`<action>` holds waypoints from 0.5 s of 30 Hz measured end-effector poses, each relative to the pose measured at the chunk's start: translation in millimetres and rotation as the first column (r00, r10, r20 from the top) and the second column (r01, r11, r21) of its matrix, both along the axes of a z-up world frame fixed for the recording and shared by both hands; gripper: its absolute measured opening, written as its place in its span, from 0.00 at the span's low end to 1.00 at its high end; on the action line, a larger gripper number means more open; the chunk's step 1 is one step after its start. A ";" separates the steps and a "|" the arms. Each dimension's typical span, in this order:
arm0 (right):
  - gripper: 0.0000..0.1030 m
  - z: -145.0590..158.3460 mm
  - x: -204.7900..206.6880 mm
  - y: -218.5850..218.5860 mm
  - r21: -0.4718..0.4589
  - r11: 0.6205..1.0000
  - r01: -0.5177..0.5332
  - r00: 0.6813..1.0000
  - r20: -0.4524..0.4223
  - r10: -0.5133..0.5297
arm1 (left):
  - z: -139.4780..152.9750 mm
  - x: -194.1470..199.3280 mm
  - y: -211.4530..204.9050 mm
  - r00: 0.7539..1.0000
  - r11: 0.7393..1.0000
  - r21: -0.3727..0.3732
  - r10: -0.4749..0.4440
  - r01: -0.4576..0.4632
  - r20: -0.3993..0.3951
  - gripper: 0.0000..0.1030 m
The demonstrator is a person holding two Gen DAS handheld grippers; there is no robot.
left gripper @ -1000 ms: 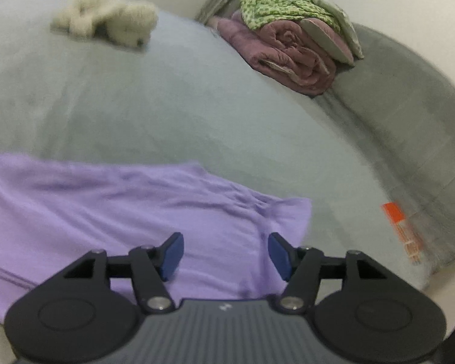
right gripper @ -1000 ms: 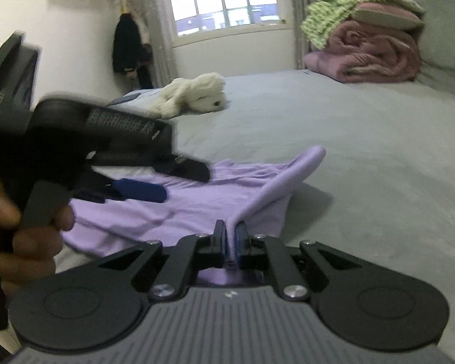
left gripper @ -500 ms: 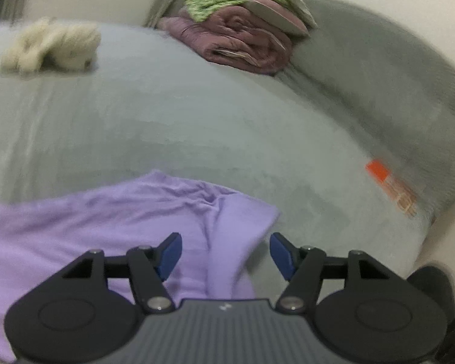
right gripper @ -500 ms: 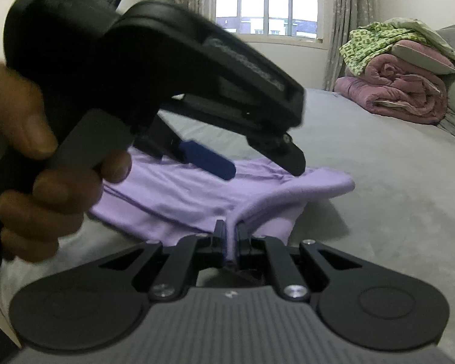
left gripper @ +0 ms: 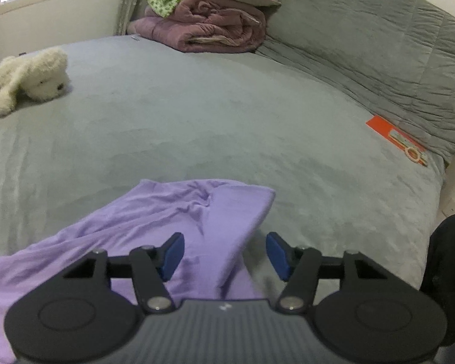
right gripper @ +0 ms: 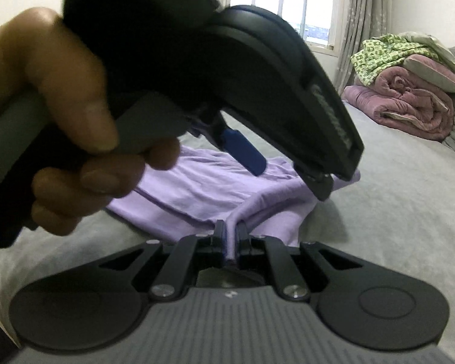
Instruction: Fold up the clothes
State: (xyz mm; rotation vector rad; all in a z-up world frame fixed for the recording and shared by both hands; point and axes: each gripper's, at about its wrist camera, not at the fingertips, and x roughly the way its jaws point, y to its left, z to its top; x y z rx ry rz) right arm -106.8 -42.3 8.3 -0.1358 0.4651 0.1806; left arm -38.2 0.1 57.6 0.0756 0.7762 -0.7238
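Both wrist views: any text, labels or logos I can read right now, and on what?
Left gripper body: raised lettering along its side, too blurred to read.
Orange card on the bed: printed marks and a ring shape, too small to read.
Right gripper palm: small logo mark, no words.
Purple garment: no text visible.

A wide grey bed [left gripper: 197,115] fills the room, with a quilted grey headboard [left gripper: 394,60] along its right side. A daylit window [right gripper: 288,3] with pale curtains [right gripper: 361,24] sits in the off-white wall [left gripper: 54,27] beyond it.
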 end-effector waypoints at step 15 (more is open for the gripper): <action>0.08 3.4 -3.1 25.5 -0.185 0.978 -0.093 0.992 0.071 0.108 | -10.6 14.9 13.2 0.990 0.993 0.016 0.118 -0.117 -0.078 0.30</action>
